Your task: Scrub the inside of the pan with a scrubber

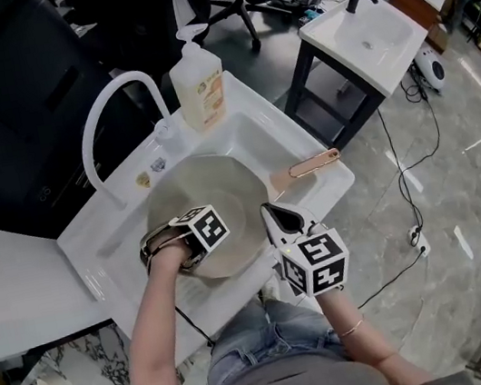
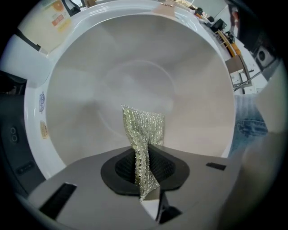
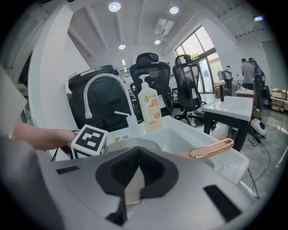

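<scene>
Head view: grey pan (image 1: 222, 190) sitting in white sink (image 1: 252, 129), copper-coloured handle (image 1: 314, 163) lying over the right rim. Left hand-held gripper (image 1: 189, 240) down over the pan's near-left side. Right hand-held gripper (image 1: 281, 221) just off the pan's near-right edge. Soap bottle (image 1: 197, 79) behind, beside faucet (image 1: 112, 117).

Left gripper view: jaws clamped on silver mesh scrubber (image 2: 145, 128), which points into the pan bowl; contact with the pan unclear.

Right gripper view: jaws closed together, nothing between, looking across the sink.

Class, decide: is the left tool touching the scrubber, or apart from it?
Touching. In the left gripper view, the left tool is clamped on the mesh scrubber.
</scene>
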`<state>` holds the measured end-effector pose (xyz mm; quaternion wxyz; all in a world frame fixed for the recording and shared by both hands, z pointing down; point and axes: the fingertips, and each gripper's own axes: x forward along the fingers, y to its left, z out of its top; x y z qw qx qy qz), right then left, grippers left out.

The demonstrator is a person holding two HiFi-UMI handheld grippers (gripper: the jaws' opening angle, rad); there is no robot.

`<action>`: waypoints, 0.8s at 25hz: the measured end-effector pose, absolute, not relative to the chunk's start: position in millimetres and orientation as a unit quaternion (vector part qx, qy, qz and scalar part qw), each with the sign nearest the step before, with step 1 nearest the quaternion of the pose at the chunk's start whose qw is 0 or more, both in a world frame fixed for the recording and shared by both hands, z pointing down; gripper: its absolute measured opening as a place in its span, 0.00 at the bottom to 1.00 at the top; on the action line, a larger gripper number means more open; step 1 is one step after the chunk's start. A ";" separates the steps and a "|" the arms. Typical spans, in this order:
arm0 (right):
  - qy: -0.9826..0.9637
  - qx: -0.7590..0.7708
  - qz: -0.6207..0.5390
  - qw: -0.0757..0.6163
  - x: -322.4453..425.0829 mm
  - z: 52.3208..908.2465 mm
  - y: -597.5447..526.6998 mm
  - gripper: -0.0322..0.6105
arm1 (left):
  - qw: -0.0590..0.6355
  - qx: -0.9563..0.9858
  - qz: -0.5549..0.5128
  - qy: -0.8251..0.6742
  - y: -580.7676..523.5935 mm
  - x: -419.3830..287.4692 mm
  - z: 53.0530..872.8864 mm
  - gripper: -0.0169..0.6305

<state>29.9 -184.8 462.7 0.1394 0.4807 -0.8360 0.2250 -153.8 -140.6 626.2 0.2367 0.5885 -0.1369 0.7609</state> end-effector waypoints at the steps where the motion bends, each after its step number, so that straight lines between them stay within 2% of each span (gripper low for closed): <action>1: -0.836 0.480 0.225 0.140 29.9 462.6 -185.3 0.07 | 0.227 0.581 0.769 -0.140 -143.3 -158.9 625.9 0.12; 11: -0.836 0.482 0.224 0.137 32.0 459.6 -189.6 0.07 | 0.113 0.532 0.820 -0.182 -184.8 -192.5 618.9 0.12; 20: -0.834 0.488 0.220 0.137 39.2 458.1 -183.2 0.07 | -0.016 0.524 0.803 -0.285 -231.6 -206.9 601.1 0.12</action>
